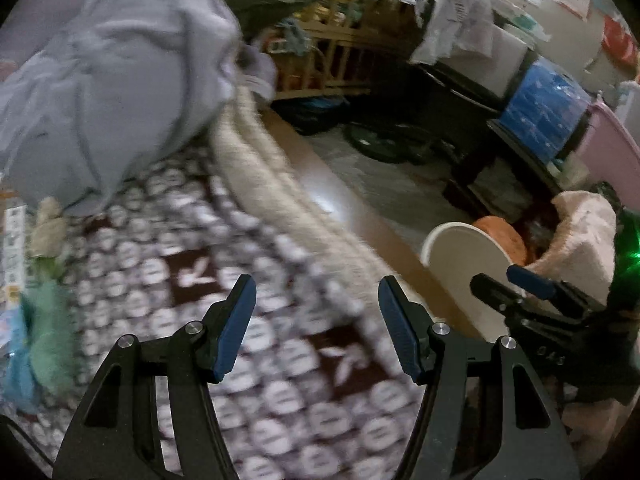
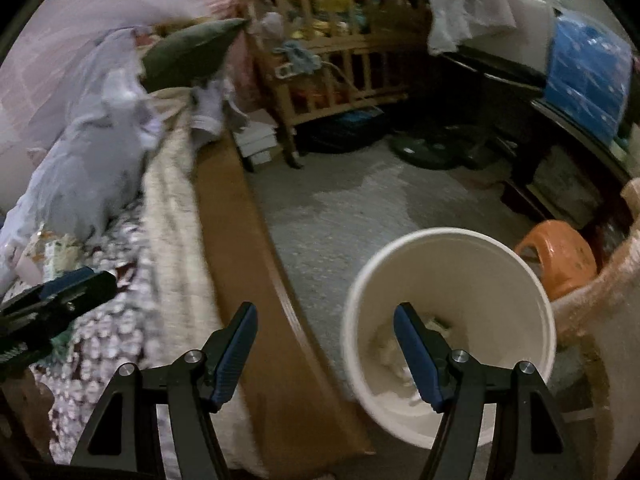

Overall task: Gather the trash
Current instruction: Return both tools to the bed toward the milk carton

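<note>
Right now both grippers are spread wide and carry nothing. From the left wrist view, the left gripper (image 1: 316, 320) hangs over the patterned blanket (image 1: 248, 320) on the bed, and the loose litter sits at about nine o'clock from it: a printed paper wrapper (image 1: 14, 248) and some crumpled scraps (image 1: 48, 224) at the foot of the grey bedding heap (image 1: 120, 92). The blur makes it hard to say exactly what those scraps are.

The right gripper (image 2: 325, 344) is off the bed's edge, with the white bucket (image 2: 448, 320) standing on the floor at roughly four o'clock from its open jaws; pale crumpled bits already lie in the bottom. An orange stool (image 2: 560, 260) stands just beyond it.

So the trash lies leftward on the bed, the bin rightward on the floor. The left gripper is plainly nearer the wrapper, whose long axis appears to run roughly toward twelve o'clock, so a sideways swing toward nine looks like the likely next move.
</note>
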The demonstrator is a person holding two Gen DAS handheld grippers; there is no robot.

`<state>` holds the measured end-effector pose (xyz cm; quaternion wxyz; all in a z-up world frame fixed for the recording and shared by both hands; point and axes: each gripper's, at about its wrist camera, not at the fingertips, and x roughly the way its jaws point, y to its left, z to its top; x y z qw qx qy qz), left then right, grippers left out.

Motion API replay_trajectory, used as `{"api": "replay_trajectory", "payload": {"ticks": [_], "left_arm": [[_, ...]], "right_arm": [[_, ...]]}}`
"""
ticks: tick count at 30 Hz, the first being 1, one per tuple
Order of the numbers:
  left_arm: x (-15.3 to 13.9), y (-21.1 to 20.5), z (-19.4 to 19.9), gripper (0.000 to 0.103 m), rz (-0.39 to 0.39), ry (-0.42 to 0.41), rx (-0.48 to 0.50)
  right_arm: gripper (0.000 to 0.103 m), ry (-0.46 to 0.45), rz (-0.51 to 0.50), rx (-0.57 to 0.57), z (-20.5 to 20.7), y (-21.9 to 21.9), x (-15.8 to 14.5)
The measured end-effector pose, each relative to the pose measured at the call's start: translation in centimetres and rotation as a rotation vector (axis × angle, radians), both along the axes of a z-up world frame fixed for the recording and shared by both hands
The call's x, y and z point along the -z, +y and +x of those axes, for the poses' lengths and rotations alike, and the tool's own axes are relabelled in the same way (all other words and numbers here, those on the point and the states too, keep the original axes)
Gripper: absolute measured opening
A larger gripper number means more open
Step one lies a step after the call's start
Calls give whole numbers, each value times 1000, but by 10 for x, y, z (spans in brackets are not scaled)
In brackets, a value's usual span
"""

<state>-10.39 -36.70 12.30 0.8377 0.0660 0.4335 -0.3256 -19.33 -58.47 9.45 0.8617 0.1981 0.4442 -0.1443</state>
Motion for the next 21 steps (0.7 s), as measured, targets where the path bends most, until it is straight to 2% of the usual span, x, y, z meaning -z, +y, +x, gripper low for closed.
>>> {"api": "replay_trajectory", "payload": {"ticks": [10, 21], "left_arm": [[-4, 90, 22, 63, 40, -36, -158], [-2, 213, 59, 63, 60, -36, -377]], "right_arm": [[71, -22, 10, -166, 48, 77, -12], [71, -34, 58, -337, 109, 164, -14]]}}
